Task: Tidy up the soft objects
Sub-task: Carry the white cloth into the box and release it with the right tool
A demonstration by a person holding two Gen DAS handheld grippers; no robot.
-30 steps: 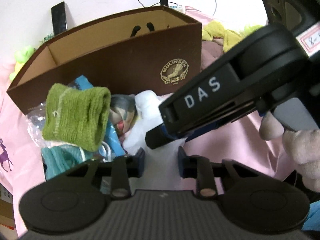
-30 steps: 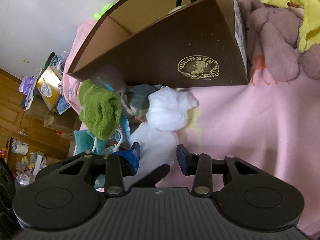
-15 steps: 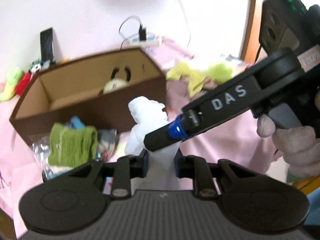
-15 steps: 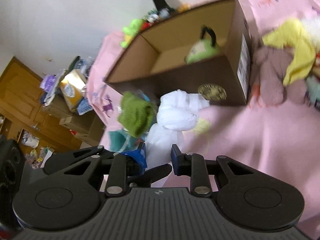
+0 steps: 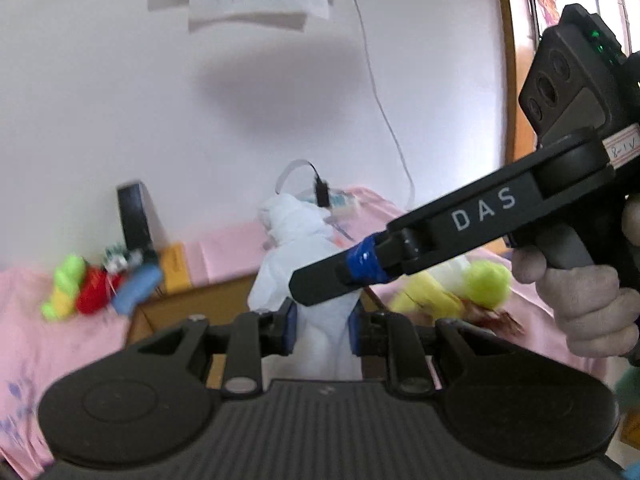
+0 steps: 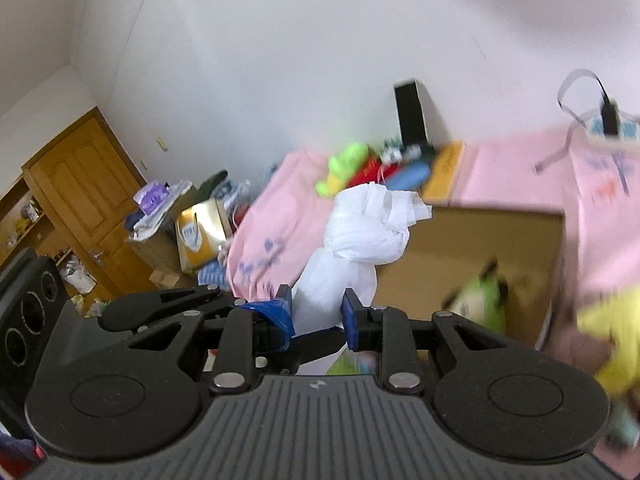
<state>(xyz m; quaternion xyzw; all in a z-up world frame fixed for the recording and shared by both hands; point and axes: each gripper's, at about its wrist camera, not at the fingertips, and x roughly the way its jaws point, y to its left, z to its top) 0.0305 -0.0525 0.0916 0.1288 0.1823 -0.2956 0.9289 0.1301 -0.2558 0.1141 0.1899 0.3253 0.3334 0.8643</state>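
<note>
Both grippers have risen with the white cloth (image 5: 296,264), lifting it off the pink bed (image 6: 272,216) so it hangs above the cardboard box (image 6: 480,240). Left gripper (image 5: 322,322) and right gripper (image 6: 318,314) each pinch its lower end, the right having just closed there. Its long axis runs up and away from the fingers, knot end farthest, toward the box ahead.

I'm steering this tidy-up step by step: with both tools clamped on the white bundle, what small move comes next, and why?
Probably carry the white cloth bundle forward over the brown cardboard box and lower it in. The left tool and the right tool both pinch its lower part, it hangs clear above the pink bedcover, and the box stands open just ahead, with room inside.
</note>
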